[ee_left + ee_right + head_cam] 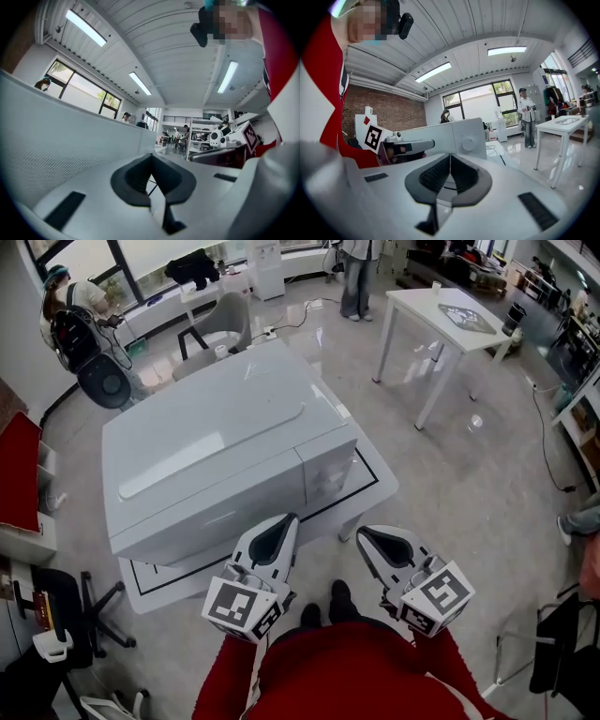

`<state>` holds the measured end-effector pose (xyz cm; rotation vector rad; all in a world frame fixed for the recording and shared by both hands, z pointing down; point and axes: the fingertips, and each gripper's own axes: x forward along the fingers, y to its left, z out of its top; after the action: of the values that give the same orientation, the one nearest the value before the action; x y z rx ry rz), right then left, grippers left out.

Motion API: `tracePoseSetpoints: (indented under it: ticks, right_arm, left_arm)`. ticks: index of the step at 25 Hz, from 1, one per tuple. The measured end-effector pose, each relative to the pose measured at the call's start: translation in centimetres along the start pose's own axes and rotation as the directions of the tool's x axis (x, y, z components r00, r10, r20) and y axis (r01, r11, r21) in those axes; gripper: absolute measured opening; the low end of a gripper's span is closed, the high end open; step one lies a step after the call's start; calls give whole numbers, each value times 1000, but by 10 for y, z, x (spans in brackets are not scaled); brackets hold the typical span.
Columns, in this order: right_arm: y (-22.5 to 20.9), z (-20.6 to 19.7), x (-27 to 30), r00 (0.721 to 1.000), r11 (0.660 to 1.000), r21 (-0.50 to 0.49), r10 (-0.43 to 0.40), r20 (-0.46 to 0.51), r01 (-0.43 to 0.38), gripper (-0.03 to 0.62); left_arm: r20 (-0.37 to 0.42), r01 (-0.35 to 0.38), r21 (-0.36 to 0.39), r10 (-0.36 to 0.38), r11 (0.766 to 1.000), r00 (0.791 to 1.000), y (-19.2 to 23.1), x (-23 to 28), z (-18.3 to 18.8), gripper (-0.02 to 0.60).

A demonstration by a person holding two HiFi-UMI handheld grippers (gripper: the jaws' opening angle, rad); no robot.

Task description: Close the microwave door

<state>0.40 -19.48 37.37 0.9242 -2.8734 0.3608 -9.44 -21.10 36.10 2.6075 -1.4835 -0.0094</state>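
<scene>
Since you've got the shots open, where's the microwave and is its door shut? / tinker

As far as the head view goes, the microwave (216,442) is a big white box on a low white table (380,486), right in front of the person. Its door (211,512) looks flush with the body, no gap that I can spot. The control panel with a round knob (467,137) is at the right end of the front. / moss

Cool, and the grippers? / tinker

Both are pressed together with nothing pinched between the jaws. The left gripper (289,519) points at the front of the microwave, tip just beside the door's lower edge, though I can't tell whether it actually touches. From the left gripper view the door's dotted window panel runs along the left side, close by. The right gripper (364,532) sits next to it, off the table's front corner, near the panel end but apart from it. Each one has its marker cube facing the head camera, with red sleeves (347,671) behind. / moss

Anything else around? / tinker

Shiny grey floor, a taller white table (441,306) well off to the right, a grey chair (223,322) behind the microwave, a standing person (356,277) at the back and another person (70,310) by the windows on the left. / moss
</scene>
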Motion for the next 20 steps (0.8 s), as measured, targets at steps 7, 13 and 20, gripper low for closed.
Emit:
tracePoseSetpoints:
  ticks: [7,13,20]
  right_arm:
    - [-17,3,-28,998,999,2,-35,45,35,15]
    - [-24,5,-50,996,998,16,-63,68,62,15]
    - [-18,1,-53,996,999,19,-39,84,38,14]
  left_arm:
    - [31,-13,-10,13,1000,999,-11,-22,0,9]
    - [-7,-84,-34,84,996,996,-13,-40,-6,8]
    - [-33,-98,6,98,995,995,-16,-45,-20,8]
